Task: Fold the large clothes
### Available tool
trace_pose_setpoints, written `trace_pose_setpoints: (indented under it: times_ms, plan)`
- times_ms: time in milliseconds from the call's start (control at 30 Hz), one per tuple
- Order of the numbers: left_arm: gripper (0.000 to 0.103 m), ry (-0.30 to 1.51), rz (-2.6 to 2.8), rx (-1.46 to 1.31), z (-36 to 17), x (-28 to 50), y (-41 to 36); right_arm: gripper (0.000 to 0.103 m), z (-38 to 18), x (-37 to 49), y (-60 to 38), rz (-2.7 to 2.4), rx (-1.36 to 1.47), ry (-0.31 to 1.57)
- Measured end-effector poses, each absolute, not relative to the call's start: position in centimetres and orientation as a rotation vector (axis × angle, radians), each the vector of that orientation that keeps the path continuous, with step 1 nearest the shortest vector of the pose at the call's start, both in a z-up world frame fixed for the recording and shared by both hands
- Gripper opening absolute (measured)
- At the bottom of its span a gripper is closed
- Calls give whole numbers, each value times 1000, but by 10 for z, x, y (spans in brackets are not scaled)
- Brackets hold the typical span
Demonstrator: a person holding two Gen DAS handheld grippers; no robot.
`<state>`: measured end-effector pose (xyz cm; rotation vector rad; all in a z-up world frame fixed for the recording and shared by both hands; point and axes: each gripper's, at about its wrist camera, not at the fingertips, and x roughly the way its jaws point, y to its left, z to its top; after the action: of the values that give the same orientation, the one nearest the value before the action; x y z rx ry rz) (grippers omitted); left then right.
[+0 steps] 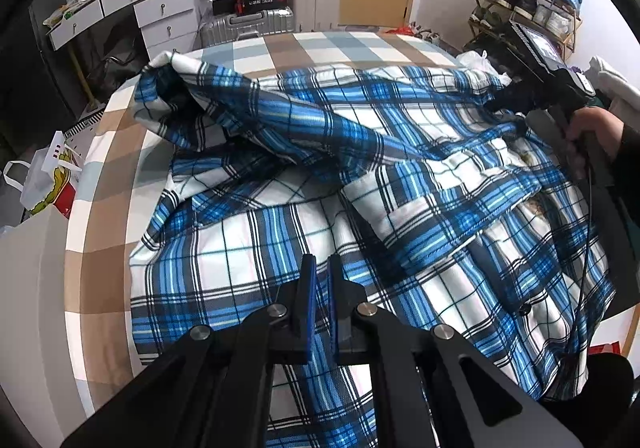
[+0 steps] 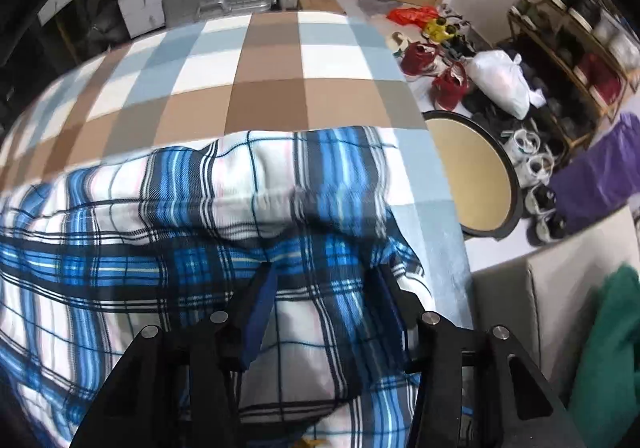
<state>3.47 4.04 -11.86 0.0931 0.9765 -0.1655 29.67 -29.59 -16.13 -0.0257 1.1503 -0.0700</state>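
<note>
A large blue, white and black plaid shirt (image 1: 360, 176) lies crumpled on a bed with a checked brown, blue and white cover (image 1: 104, 256). One sleeve is bunched toward the far left. My left gripper (image 1: 322, 260) hovers over the near part of the shirt, its jaws almost closed, with no cloth visibly between them. My right gripper (image 2: 324, 272) is open, its fingers straddling a raised fold of the shirt (image 2: 248, 208) near the bed's right edge. The right gripper also shows in the left wrist view (image 1: 500, 102), pressed into the shirt's far right side.
White drawers (image 1: 160, 8) and silver suitcases (image 1: 248, 24) stand beyond the bed. A shoe rack (image 2: 580, 28), shoes and bags (image 2: 500, 80) crowd the floor at right. A round wooden stool (image 2: 472, 176) stands beside the bed's right edge.
</note>
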Motion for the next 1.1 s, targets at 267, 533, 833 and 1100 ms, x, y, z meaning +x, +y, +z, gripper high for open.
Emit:
trace_pose_setpoints:
  times_ms: [267, 533, 833, 1100]
  plan:
    - [1, 950, -111, 33, -114, 41, 60, 38, -96, 283, -238, 110, 63, 984]
    - [1, 868, -11, -103, -91, 47, 106, 37, -157, 251, -139, 109, -189, 1038]
    - [1, 845, 151, -317, -89, 51, 173, 83, -59, 218, -50, 464, -42, 760]
    - [1, 851, 170, -421, -93, 45, 208, 24, -92, 210, 35, 609, -66, 849]
